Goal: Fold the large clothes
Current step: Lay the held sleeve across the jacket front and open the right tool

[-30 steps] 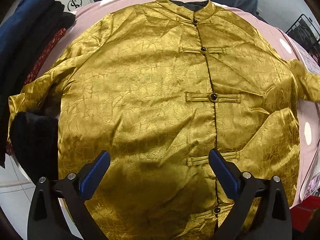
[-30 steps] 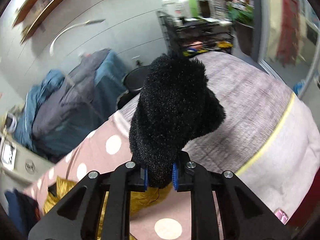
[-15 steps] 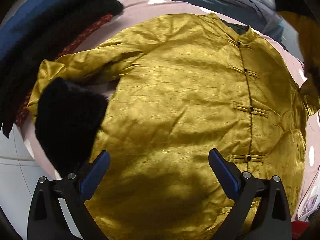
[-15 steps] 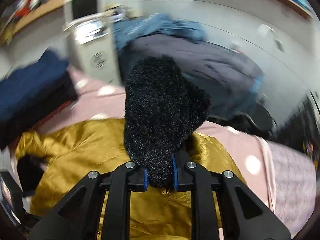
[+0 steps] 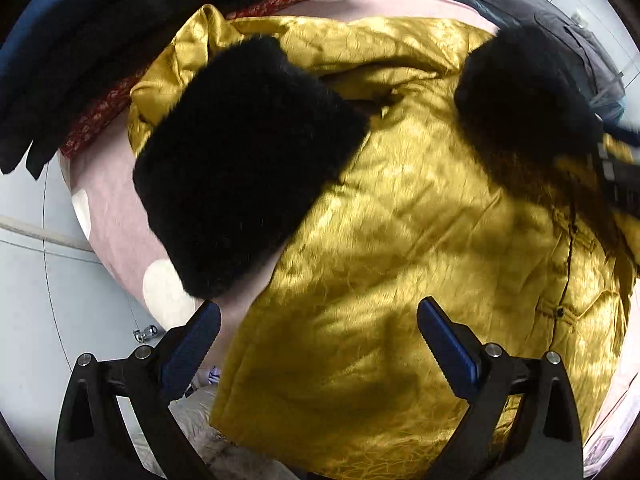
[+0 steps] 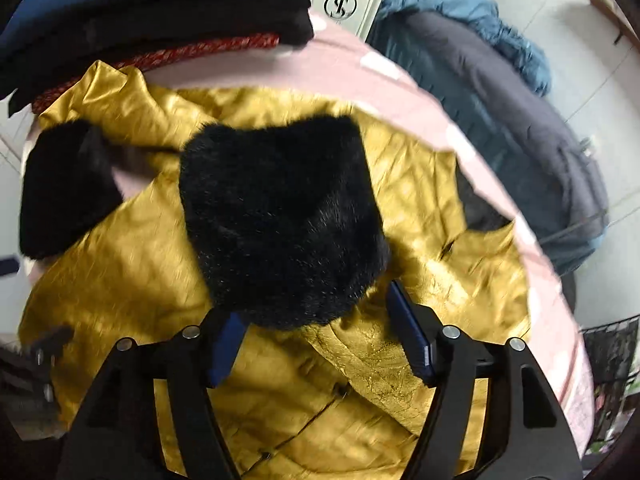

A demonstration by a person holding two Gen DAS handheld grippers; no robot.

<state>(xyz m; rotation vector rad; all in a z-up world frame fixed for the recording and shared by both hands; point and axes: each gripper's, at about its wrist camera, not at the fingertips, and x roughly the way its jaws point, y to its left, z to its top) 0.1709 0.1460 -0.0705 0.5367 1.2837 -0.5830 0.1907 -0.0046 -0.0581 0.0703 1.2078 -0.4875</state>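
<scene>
In the left wrist view, the far fur cuff (image 5: pixel 248 160) lies unfolded at the frame's left, off the gold jacket (image 5: pixel 400 240) spread across the pink polka-dot bed (image 5: pixel 104 184); the left gripper (image 5: pixel 318 346) hangs released and empty. In the right wrist view, the near fur cuff (image 6: pixel 280 216) lies laid on the jacket's chest, centre frame. The right gripper (image 6: pixel 318 328) has just been opening; its pads stand clear of the cuff. One sleeve looks folded; the other and the body remain.

Strong fisheye warp, black vignette in the corners of both views. Patchy hard light on the gold jacket (image 5: pixel 400 240), dappled glare mixed with dark shadow ahead of the jaws. Black fur cuffs (image 6: pixel 280 220) crush to no detail. Right view motion-smeared, worst at the edges; left view sharper, soft far right.
</scene>
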